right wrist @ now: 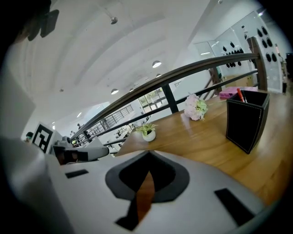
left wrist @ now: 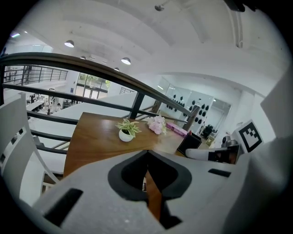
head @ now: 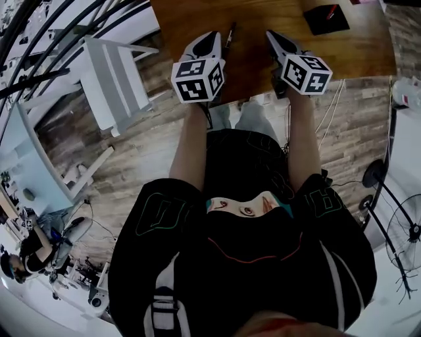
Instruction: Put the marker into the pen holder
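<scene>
The marker [head: 231, 36] lies flat on the table [head: 191, 20], in the gap between my two grippers and closer to the left one, touching neither. The holder [head: 327, 18], a black box, stands well apart from it toward the table's far right, beyond my right gripper; in the right gripper view the holder [right wrist: 247, 119] is upright with a red pen [right wrist: 239, 95] sticking out of it.

My left gripper [head: 212, 36] is clenched, tips meeting with nothing between them [left wrist: 147, 153]. My right gripper [head: 272, 34] is clenched and empty too [right wrist: 149, 153]. Both hover at the near edge of the table.

Farther back on the table stand a small potted plant [left wrist: 126, 130] and pink flowers [left wrist: 157, 123]. A white chair [head: 112, 79] sits off to my left.
</scene>
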A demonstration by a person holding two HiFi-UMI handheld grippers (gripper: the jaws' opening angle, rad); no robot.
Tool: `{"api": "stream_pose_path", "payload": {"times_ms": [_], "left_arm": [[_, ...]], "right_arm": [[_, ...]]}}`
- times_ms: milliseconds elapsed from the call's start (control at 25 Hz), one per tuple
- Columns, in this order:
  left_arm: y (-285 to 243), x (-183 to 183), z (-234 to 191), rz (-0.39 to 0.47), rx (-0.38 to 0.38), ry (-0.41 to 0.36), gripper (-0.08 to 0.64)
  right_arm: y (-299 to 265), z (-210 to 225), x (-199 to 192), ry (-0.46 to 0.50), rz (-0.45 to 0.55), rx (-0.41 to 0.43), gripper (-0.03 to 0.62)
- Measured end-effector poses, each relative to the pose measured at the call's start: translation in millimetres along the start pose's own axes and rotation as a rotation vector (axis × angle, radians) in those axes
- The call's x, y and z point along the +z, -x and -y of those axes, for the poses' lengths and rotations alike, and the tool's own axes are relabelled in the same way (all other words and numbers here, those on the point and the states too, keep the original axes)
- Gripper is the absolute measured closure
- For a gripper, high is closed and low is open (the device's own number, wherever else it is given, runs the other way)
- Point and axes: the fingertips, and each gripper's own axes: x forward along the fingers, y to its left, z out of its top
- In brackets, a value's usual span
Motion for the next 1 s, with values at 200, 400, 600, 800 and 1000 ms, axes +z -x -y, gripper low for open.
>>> {"api": "stream_pose_path", "payload": {"times_ms": [200, 400, 600, 800, 1000], "left_arm": [[-3, -1, -17, -0.021, -0.035, -0.020, 0.551], [-7, 1, -35, -0.030, -0.048, -0.051, 0.551], [-9, 4, -41, -0.035, -0.058, -0.068, 0.551], [-19, 3, -46, -0.041, -0.068, -0.062, 0.551], [-25, 6, -54, -0.047, -0.070, -0.047, 0.551]], "right_arm": [[-19, -13, -7, 0.008, -0.019, -0.047, 0.588], [-34, -16, -18, 0.023, -0.058, -0.095, 0.588], [-47, -18, -24, 0.033, -0.124, -0.141, 0.588], [-63, -16, -31, 0.050, -0.187, -0.172, 0.586], [-77, -14, -39, 0.042, -0.239, -0.193, 0.574]]}}
